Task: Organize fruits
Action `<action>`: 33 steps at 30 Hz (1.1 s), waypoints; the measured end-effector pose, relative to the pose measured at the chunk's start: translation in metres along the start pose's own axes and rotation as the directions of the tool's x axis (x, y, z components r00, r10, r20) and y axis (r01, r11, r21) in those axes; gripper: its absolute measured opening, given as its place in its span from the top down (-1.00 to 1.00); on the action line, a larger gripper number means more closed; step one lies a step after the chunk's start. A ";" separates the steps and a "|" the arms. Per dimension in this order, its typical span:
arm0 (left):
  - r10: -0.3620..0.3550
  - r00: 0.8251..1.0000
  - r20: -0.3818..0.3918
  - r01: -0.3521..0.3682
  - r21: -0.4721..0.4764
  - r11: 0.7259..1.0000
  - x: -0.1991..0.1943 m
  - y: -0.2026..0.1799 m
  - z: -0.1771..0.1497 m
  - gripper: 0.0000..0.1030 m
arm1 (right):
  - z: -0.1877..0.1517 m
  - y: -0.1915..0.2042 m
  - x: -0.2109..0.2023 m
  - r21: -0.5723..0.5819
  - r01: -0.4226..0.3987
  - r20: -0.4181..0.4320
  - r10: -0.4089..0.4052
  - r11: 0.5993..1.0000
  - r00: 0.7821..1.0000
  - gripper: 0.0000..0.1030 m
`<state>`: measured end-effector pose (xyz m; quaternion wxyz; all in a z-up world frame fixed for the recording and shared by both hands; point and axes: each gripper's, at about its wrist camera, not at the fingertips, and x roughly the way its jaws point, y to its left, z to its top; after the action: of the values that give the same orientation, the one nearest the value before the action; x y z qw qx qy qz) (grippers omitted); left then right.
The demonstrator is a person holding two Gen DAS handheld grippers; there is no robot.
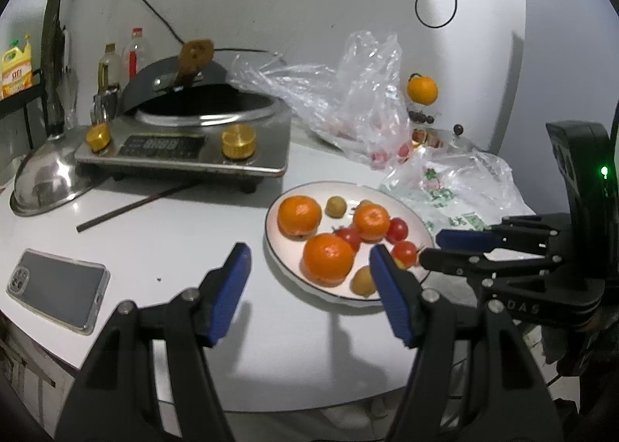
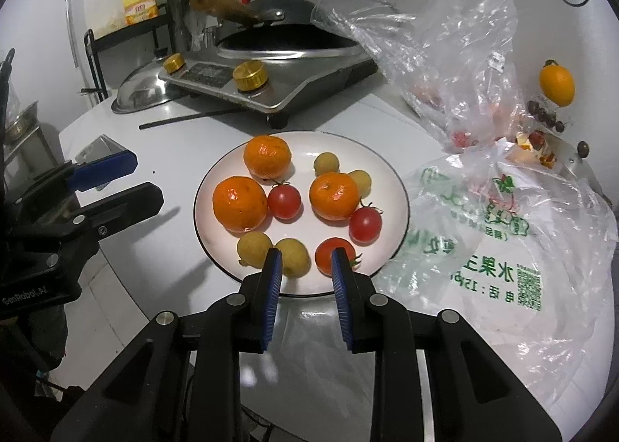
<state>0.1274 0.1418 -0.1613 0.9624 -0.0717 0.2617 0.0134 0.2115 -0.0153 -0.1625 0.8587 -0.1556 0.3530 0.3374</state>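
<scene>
A white plate (image 2: 387, 171) on the white table holds three oranges (image 2: 240, 204), three cherry tomatoes (image 2: 284, 201) and several small yellow-brown fruits (image 2: 253, 248). The plate also shows in the left wrist view (image 1: 276, 248). My right gripper (image 2: 305, 260) is open and empty at the plate's near rim, its tips between a yellow-brown fruit (image 2: 296, 256) and a tomato (image 2: 330, 254). My left gripper (image 1: 307, 254) is wide open and empty, just left of the plate. Another orange (image 1: 421, 90) sits at the back right.
An induction cooker with a wok (image 1: 193, 140) stands at the back left, a steel lid (image 1: 42, 186) and a dark chopstick (image 1: 135, 206) beside it. A phone (image 1: 58, 285) lies at the near left. Plastic bags (image 2: 483, 217) lie right of the plate.
</scene>
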 end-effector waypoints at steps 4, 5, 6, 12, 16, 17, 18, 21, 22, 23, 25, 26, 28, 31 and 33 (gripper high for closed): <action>0.004 1.000 0.027 -0.004 0.016 1.000 -0.014 -0.010 0.003 -0.41 | -0.001 0.000 -0.016 0.012 0.004 0.032 -0.005 1.000 0.999 0.30; 0.004 0.999 0.034 -0.005 0.018 1.000 -0.017 -0.012 0.003 -0.50 | -0.002 0.000 -0.022 0.013 0.006 0.041 -0.007 1.000 0.999 0.29; 0.005 0.999 0.043 -0.006 0.020 1.000 -0.021 -0.015 0.004 -0.52 | -0.003 0.000 -0.026 0.014 0.008 0.049 -0.009 1.000 0.999 0.27; 0.021 0.996 0.082 -0.025 0.040 0.999 -0.044 -0.032 0.007 -0.56 | -0.010 -0.002 -0.054 0.022 0.021 0.096 -0.023 1.000 0.995 0.15; 0.018 0.994 0.112 -0.024 0.051 0.998 -0.061 -0.046 0.007 -0.66 | -0.018 -0.003 -0.077 0.030 0.030 0.133 -0.034 0.999 0.991 0.07; 0.015 0.993 0.118 -0.021 0.051 0.998 -0.065 -0.051 0.007 -0.74 | -0.021 -0.003 -0.084 0.031 0.034 0.140 -0.038 0.999 0.989 0.06; 0.013 0.992 0.122 -0.019 0.051 0.999 -0.068 -0.054 0.006 -0.76 | -0.023 -0.003 -0.089 0.031 0.037 0.146 -0.041 0.999 0.988 0.05; 0.000 0.991 0.134 -0.008 0.059 0.998 -0.078 -0.066 0.005 -0.77 | -0.030 -0.005 -0.108 0.032 0.052 0.170 -0.056 0.998 0.984 0.05; -0.002 0.990 0.138 -0.007 0.065 0.998 -0.082 -0.071 0.005 -0.78 | -0.031 -0.006 -0.113 0.034 0.055 0.178 -0.060 0.998 0.982 0.05; -0.004 0.990 0.143 -0.006 0.072 0.997 -0.087 -0.076 0.006 -0.78 | -0.032 -0.006 -0.119 0.037 0.059 0.188 -0.065 0.998 0.980 0.04; -0.010 0.988 0.154 -0.002 0.079 0.997 -0.095 -0.083 0.007 -0.81 | -0.036 -0.008 -0.132 0.047 0.067 0.212 -0.076 0.997 0.974 0.04; -0.017 0.987 0.158 0.004 0.084 0.996 -0.098 -0.087 0.007 -0.89 | -0.038 -0.008 -0.139 0.051 0.072 0.225 -0.082 0.996 0.971 0.03; -0.034 0.986 0.165 0.018 0.096 0.995 -0.107 -0.094 0.008 -0.95 | -0.041 -0.009 -0.151 0.062 0.078 0.249 -0.091 0.995 0.964 -0.10; -0.042 0.982 0.185 0.022 0.110 0.994 -0.121 -0.106 0.009 -0.97 | -0.042 -0.012 -0.172 0.088 0.082 0.290 -0.105 0.993 0.951 -0.20; -0.044 0.978 0.203 0.021 0.113 0.993 -0.129 -0.111 0.012 -0.97 | -0.043 -0.012 -0.188 0.098 0.094 0.318 -0.120 0.991 0.940 -0.22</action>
<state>0.0292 0.0350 -0.0707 0.9868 -0.0208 0.1602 -0.0096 0.1001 -0.1340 -0.0589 0.9276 -0.0822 0.2119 0.2965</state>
